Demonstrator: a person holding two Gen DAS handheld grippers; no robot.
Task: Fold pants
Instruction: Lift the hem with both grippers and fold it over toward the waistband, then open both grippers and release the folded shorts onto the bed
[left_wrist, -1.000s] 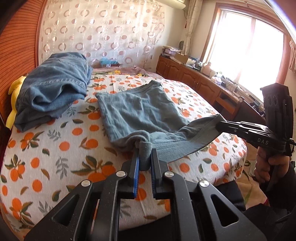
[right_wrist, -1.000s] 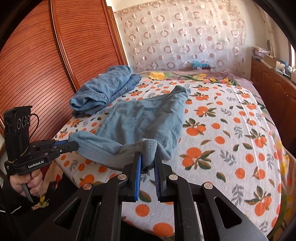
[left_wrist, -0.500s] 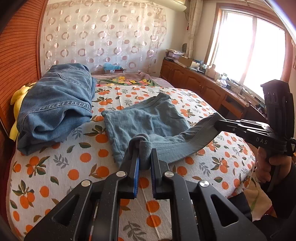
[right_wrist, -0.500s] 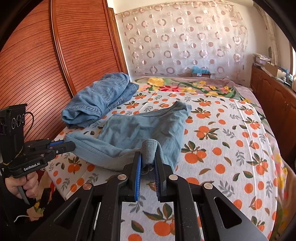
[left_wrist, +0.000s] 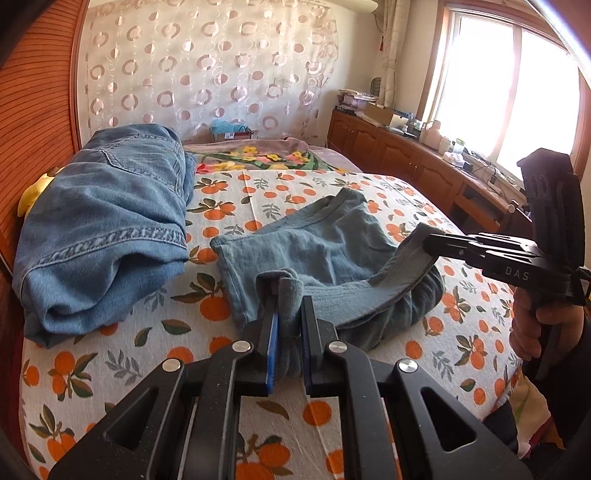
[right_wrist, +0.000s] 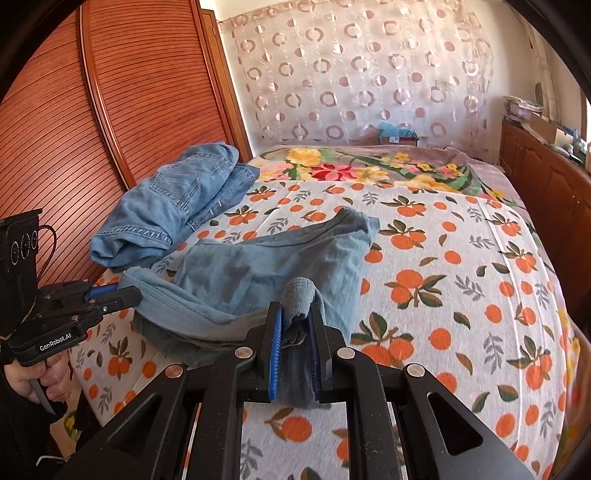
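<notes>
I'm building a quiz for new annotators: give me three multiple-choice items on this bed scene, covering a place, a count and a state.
1. Where does the folded denim pile lie?
A. beside the wooden wall panel
B. on the window cabinet
C. on the floor

2. How many grippers clamp the grey-blue pants?
A. none
B. one
C. two

3. The waistband end of the pants is
A. flat on the bedspread
B. lifted above the bedspread
C. tucked under the denim

Answers: 1 A, the denim pile sits against the panel; 2 C, left gripper and right gripper both pinch fabric; 3 B, it hangs between the grippers over the bedspread.
</notes>
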